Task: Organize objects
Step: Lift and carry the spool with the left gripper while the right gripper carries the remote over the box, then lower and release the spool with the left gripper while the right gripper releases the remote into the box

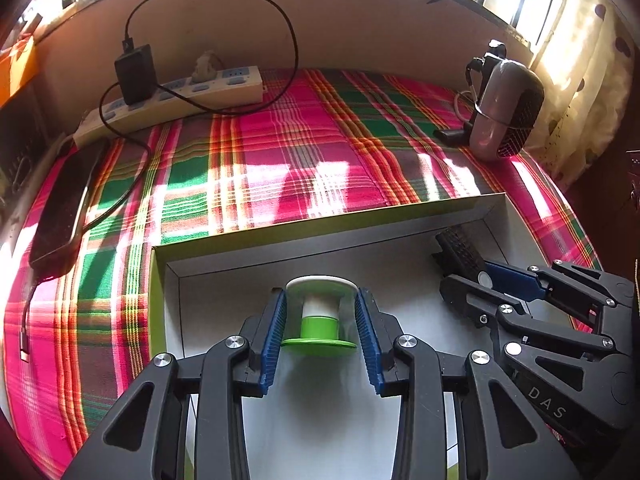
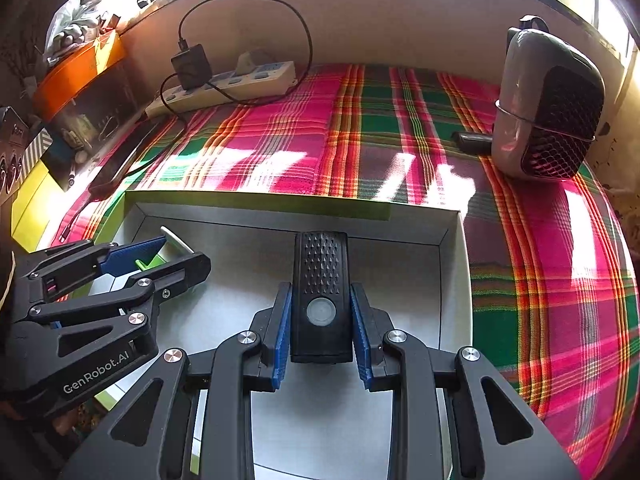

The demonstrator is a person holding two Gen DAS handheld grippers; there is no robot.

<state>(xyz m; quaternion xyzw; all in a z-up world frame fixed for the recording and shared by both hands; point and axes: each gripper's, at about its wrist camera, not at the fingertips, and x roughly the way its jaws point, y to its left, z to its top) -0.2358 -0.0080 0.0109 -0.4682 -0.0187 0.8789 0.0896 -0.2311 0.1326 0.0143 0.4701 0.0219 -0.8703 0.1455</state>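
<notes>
both items are inside the box (image 2: 256,204) but unreleased: left gripper (image 1: 320,320) clamps the green spool (image 1: 319,330) at 9 o'clock, right gripper (image 2: 322,328) clamps the black light (image 2: 321,280) at 3 o'clock.

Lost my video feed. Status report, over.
Left gripper shut on green spool. Right gripper shut on black flashlight. Both over white box. Nothing blocking.

A power strip (image 1: 168,98), phone (image 1: 64,204) and grey speaker (image 2: 548,104) lie on plaid cloth (image 1: 280,152).
</notes>
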